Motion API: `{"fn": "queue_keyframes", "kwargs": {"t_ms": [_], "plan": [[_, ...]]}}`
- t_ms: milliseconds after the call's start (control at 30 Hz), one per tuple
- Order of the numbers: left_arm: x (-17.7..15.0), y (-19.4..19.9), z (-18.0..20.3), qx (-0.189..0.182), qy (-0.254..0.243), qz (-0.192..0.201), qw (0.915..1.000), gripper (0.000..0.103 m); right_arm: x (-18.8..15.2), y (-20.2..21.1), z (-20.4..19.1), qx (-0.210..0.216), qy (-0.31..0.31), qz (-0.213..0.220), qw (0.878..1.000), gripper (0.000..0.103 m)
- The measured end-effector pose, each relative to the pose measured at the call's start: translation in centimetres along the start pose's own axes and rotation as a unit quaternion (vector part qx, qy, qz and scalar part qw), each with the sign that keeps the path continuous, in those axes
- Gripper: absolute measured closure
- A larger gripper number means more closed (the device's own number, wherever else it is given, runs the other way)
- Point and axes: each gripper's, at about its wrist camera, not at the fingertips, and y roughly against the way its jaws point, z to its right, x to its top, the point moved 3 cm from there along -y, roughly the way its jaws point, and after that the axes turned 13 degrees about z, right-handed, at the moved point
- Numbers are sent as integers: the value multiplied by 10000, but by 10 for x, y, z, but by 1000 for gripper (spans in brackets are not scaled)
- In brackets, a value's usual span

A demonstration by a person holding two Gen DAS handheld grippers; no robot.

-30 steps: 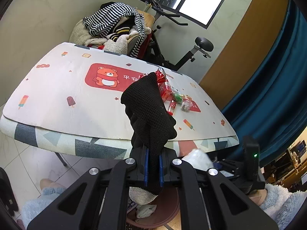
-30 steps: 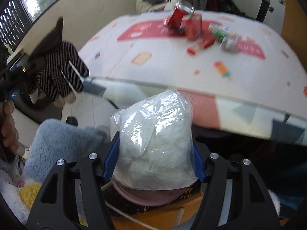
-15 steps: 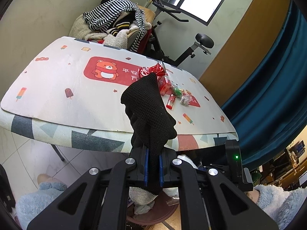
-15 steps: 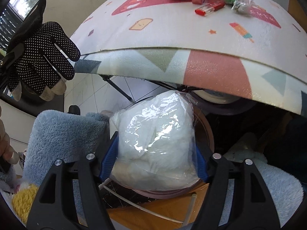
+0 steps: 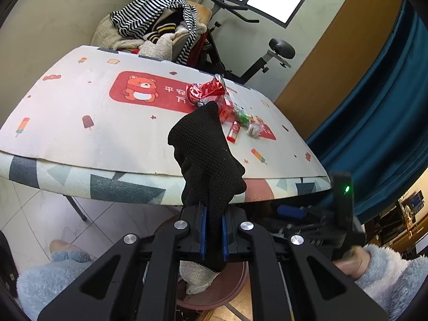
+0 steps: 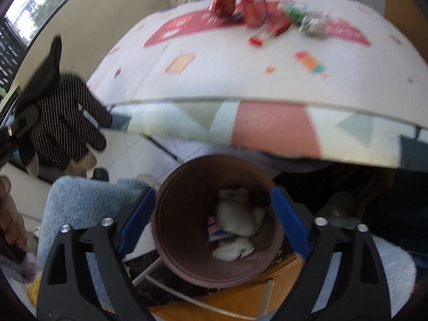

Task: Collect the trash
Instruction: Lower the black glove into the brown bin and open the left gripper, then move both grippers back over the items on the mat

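My left gripper point(image 5: 213, 234) is shut on a black knit glove point(image 5: 207, 160) that stands up between its blue pads, in front of the table edge. The same glove point(image 6: 61, 117) shows at the left of the right wrist view. My right gripper point(image 6: 212, 216) hangs over a brown waste bin point(image 6: 187, 254); its jaws are opening and nothing is between them. Inside the bin lies a clear bag of white stuff point(image 6: 238, 219) with other scraps. On the table point(image 5: 80, 133) stay a crushed red can point(image 5: 206, 92), a red carton point(image 5: 226, 107), a red stick pack point(image 5: 234, 132) and small wrappers point(image 5: 252, 128).
The table's patterned cover overhangs the bin point(image 5: 214, 294). A chair piled with striped clothes point(image 5: 155, 26) and an exercise bike point(image 5: 267, 53) stand behind it. A blue curtain point(image 5: 374, 120) hangs at right. Fluffy blue sleeves point(image 6: 88, 203) and a hand point(image 5: 350, 262) are close by.
My right gripper's jaws spread and let go of the clear bag, which dropped into the brown bin. The left gripper kept hold of the glove and stayed put.
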Motion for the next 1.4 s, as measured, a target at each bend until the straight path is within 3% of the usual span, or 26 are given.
{"fn": "queue_keyframes", "kwargs": {"t_ms": [433, 833, 900, 967, 1033, 1167, 1400], "plan": [[-38, -23, 22, -266, -196, -606, 9976, 94, 40, 42, 32, -650, 13, 763, 9950, 8], [-57, -43, 35, -390, -382, -1045, 9930, 93, 47, 60, 53, -780, -148, 889, 9929, 8], [-59, -45, 37, -420, -384, -1112, 9922, 85, 47, 62, 55, -792, -156, 884, 9928, 8], [-60, -47, 38, -429, -392, -1138, 9918, 56, 46, 61, 55, -798, -158, 889, 9927, 8], [-61, -48, 39, -400, -422, -1141, 9918, 45, 45, 61, 55, -802, -172, 897, 9926, 8], [-62, -48, 37, -268, -431, -1134, 9922, 31, 43, 61, 56, -805, -184, 880, 9927, 8], [-55, -42, 28, -207, -259, -951, 9949, 27, 41, 58, 54, -807, -186, 822, 9932, 8]]}}
